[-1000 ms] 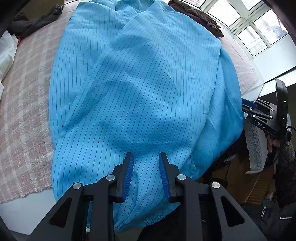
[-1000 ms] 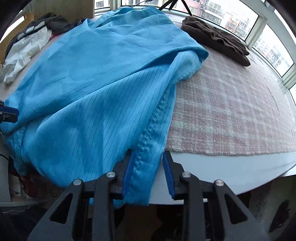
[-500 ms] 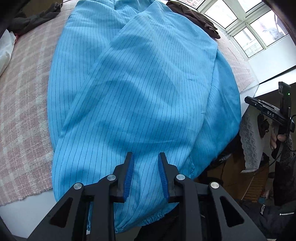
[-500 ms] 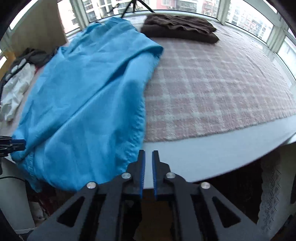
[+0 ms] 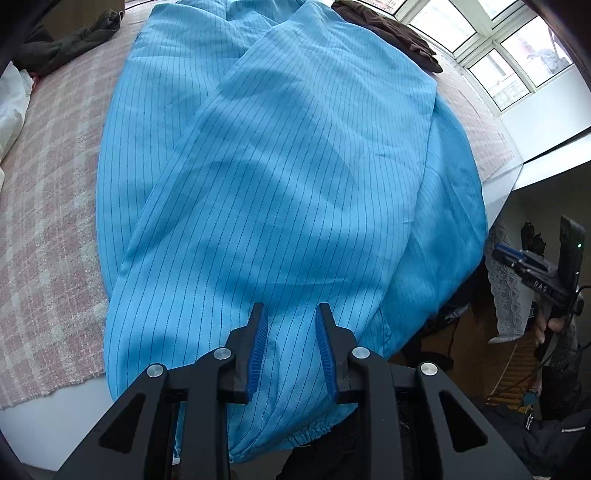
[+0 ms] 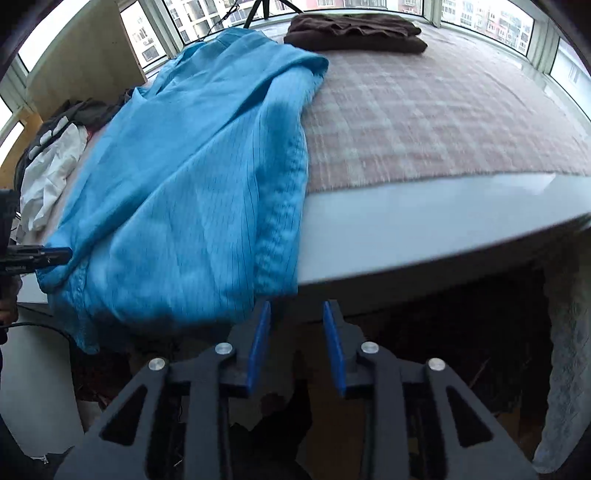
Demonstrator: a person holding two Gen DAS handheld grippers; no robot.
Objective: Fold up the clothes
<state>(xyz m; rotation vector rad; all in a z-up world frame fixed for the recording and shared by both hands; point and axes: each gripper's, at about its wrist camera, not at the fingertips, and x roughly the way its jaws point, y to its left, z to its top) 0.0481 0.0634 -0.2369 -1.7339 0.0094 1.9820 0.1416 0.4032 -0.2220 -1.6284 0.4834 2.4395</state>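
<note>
Fingers of left gripper [image 5: 289, 349] part-spread, blue pads [image 5: 257, 352] either side of a bunched ridge of the blue garment [image 5: 280, 177]; cloth between the jaws and seemingly pinched, though real pressure hard to confirm. Right gripper [image 6: 297, 345] empty: pads [image 6: 258, 343] apart, jaws just opened wider, nothing between them, only dark floor space below the table edge [image 6: 424, 236]. Nearest garment corner just to the left of and beyond the right fingertips, not touching.

Garment: blue w/ thin dark pinstripes, laid lengthwise on a pink checked blanket [image 6: 424, 122] over the table, folded once along its length, near end w/ gathered elastic hem [image 5: 314, 432] hanging off the near edge. Folded brown garment [image 6: 354, 31] at far end, well apart. White and dark clothes [image 6: 51, 162] heaped at far left.

Handling, as a guess: thin, light woven fabric, soft and limp, no stiffness; will sag and slide when lifted, smooth finish prob. a bit slippery on rubber pads. Not fragile. Layers likely to shift vs each other if pulled from one layer only.

Where to grip: near corners of the hanging end, both layers together, at or just above the elastic hem, where cloth is thicker and bunches less. Left side looks taken already; right corner at the seam edge [image 6: 291, 229] next for the right gripper. Then lift both evenly, keep tension across, carry near end to far end. Uneven lift = skewed fold.
</note>
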